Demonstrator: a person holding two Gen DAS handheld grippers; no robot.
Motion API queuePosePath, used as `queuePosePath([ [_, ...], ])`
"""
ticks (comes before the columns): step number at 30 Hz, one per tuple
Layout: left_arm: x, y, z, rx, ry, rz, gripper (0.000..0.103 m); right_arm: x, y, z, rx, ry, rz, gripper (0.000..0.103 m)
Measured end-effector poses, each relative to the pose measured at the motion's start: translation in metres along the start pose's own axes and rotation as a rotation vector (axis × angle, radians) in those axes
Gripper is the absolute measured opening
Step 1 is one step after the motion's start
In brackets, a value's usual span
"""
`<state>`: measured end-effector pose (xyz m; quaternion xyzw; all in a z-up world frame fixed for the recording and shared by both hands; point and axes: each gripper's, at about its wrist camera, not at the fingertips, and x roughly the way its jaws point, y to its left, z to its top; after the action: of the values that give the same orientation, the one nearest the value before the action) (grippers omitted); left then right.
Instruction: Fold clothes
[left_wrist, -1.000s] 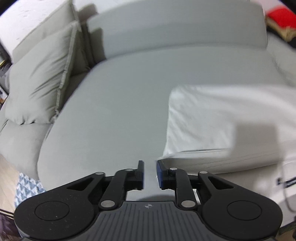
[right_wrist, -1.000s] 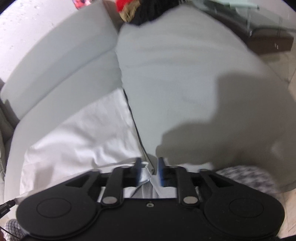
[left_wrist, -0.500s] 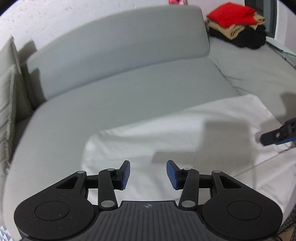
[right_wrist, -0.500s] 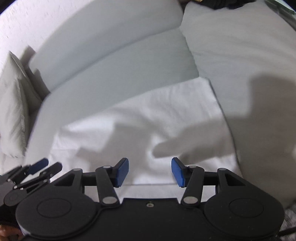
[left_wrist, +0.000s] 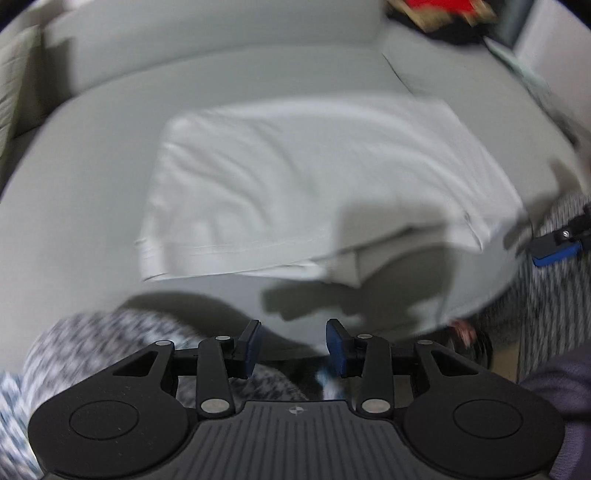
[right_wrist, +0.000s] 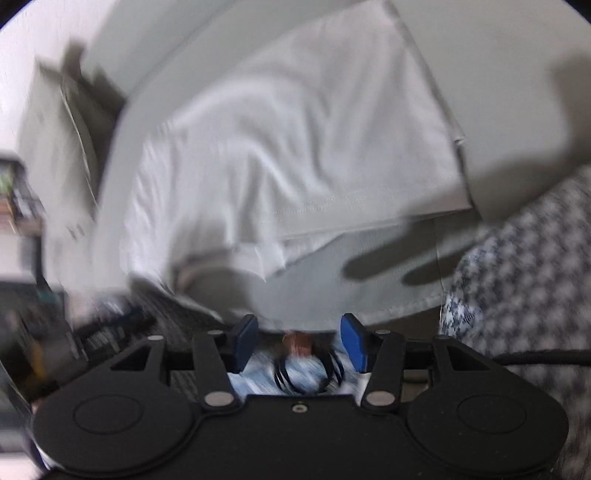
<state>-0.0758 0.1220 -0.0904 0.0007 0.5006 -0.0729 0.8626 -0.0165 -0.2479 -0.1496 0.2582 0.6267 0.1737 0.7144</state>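
- The white garment (left_wrist: 295, 184), seen from the left wrist, lies folded on the grey sofa seat (left_wrist: 74, 203), its near hem a little way back from the seat's front edge, with one lower layer poking out at the near right corner.
- The left claw (left_wrist: 291, 347) hangs over the front of the seat with nothing between its blue pads; the jaws stand apart and are narrowing.
- This view alone shows the stack of red, tan and black clothes (left_wrist: 439, 14) at the far end of the sofa, and the right claw's blue tip at the right edge.
- From the right wrist, the garment (right_wrist: 295, 147) runs away up the seat, with a stitched hem and a loose flap near its front edge.
- The right claw (right_wrist: 299, 343) is empty, its jaws apart and widening.
- Only here a patterned cloth (right_wrist: 535, 277) at the right and a cushion (right_wrist: 55, 147) at the far left show clearly.
- The next fold would probably go best with each claw pinching a near corner through all layers, tucking in the stray flap first and lifting evenly.
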Motion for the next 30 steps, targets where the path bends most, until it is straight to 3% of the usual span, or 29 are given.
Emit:
queuePosePath([
  [4, -0.012, 0.010, 0.012, -0.121, -0.122, -0.001, 0.039, -0.018, 0.003, 0.008, 0.016, -0.224, -0.019, 0.052],
  [6, -0.014, 0.014, 0.016, -0.132, -0.166, 0.017, 0.039, -0.026, 0.005, 0.010, -0.003, -0.312, -0.043, 0.038],
  [9, -0.013, 0.022, 0.026, -0.157, -0.203, 0.071, 0.039, -0.035, 0.001, 0.015, -0.025, -0.414, -0.070, 0.033],
  [12, -0.003, 0.032, 0.035, -0.177, -0.192, 0.179, 0.039, -0.041, -0.018, 0.025, 0.033, -0.473, -0.105, 0.034],
  [15, 0.008, 0.042, 0.042, -0.150, -0.184, 0.293, 0.044, -0.040, -0.040, 0.040, 0.093, -0.450, -0.152, 0.036],
  [18, 0.022, 0.058, 0.051, -0.146, -0.141, 0.347, 0.046, -0.030, -0.043, 0.055, 0.056, -0.363, -0.178, 0.031],
  [24, 0.037, 0.088, 0.065, -0.185, -0.059, 0.213, 0.050, 0.005, -0.034, 0.080, -0.015, -0.224, -0.374, 0.036],
  [30, 0.028, 0.120, 0.054, -0.372, -0.094, 0.102, 0.046, 0.013, -0.042, 0.078, 0.016, -0.186, -0.345, 0.036],
])
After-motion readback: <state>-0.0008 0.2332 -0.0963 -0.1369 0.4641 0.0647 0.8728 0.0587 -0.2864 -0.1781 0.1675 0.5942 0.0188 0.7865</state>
